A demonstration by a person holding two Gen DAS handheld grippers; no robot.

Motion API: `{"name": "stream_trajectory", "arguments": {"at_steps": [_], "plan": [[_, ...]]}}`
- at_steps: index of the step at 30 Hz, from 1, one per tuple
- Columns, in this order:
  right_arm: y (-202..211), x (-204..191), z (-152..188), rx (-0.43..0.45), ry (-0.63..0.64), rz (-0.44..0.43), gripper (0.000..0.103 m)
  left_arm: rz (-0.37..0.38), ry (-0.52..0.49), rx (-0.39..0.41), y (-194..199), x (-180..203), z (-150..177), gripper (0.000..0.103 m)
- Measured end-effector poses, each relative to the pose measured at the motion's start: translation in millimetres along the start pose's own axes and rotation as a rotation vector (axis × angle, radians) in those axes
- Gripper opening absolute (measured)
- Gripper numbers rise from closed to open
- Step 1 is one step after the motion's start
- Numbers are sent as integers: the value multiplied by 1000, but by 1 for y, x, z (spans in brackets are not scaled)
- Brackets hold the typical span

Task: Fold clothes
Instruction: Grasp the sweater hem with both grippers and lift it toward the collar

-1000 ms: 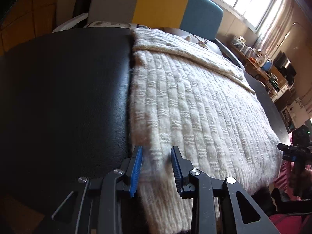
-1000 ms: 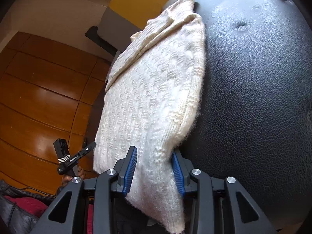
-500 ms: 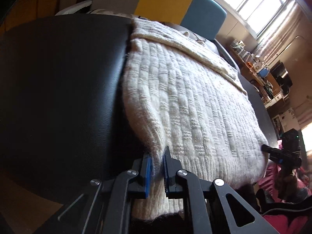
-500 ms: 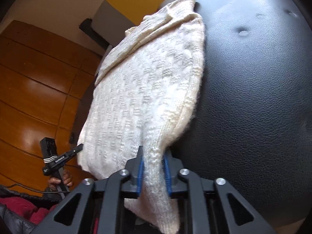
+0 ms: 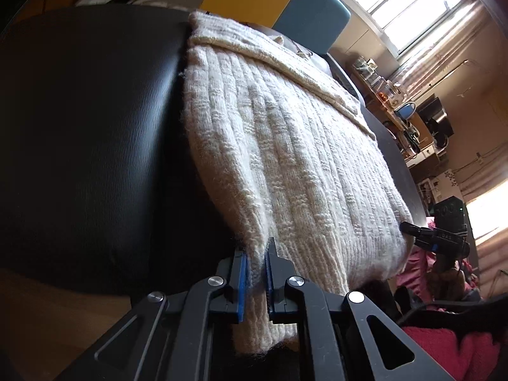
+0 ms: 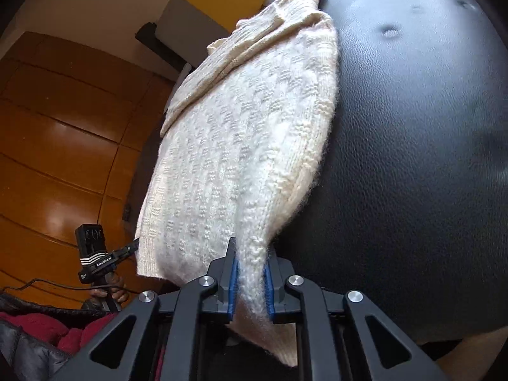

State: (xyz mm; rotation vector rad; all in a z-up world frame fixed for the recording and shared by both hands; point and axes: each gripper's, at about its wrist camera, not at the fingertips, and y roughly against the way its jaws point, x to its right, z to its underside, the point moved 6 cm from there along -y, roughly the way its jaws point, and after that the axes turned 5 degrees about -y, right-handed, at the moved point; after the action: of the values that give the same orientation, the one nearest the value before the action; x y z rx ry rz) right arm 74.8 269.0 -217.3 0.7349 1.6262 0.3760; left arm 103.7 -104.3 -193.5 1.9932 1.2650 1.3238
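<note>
The sweater (image 5: 285, 165) hem passes behind the left gripper (image 5: 255, 281) body and is cut off from view. The sweater's far collar end is hidden behind its own fold. Shelf items (image 5: 390, 95) under the window are too small to identify.

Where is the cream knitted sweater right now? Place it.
The cream knitted sweater lies spread on the black leather seat; its near hem hangs over the edge, pinched by the left claw and right claw.
</note>
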Motion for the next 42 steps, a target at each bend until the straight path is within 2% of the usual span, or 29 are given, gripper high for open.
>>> {"name": "stream_trajectory", "arguments": {"at_steps": [3, 6, 12, 17, 21, 24, 27, 29, 31, 32, 33, 37, 42], "plan": [[10, 1, 11, -10, -21, -48, 13, 58, 23, 7, 12, 5, 12, 9], [15, 0, 9, 11, -49, -97, 13, 158, 82, 48, 26, 5, 9, 10], [23, -19, -25, 80, -76, -233, 13, 352, 134, 201, 53, 16, -46, 10], [19, -55, -88, 150, -61, -312, 13, 434, 113, 287, 60, 26, -105, 10], [10, -74, -171, 222, -55, -341, 13, 487, 93, 377, 61, 26, -175, 10], [-4, -65, -235, 262, -100, -302, 13, 481, 128, 409, 39, 13, -238, 10], [-35, -33, -284, 258, -216, -219, 13, 390, 254, 385, -13, -23, -289, 10], [-56, -7, -299, 238, -294, -170, 16, 328, 368, 328, -54, -54, -310, 10], [-74, 18, -305, 218, -366, -146, 12, 242, 473, 253, -93, -83, -315, 10], [-75, 24, -305, 234, -394, -191, 12, 222, 497, 231, -106, -92, -315, 10], [-75, 27, -305, 246, -389, -201, 12, 202, 522, 209, -118, -101, -314, 10], [-74, 26, -300, 245, -326, -186, 11, 195, 506, 203, -131, -105, -310, 10], [-67, 21, -272, 184, -272, -158, 11, 174, 445, 181, -120, -91, -288, 10]]}}
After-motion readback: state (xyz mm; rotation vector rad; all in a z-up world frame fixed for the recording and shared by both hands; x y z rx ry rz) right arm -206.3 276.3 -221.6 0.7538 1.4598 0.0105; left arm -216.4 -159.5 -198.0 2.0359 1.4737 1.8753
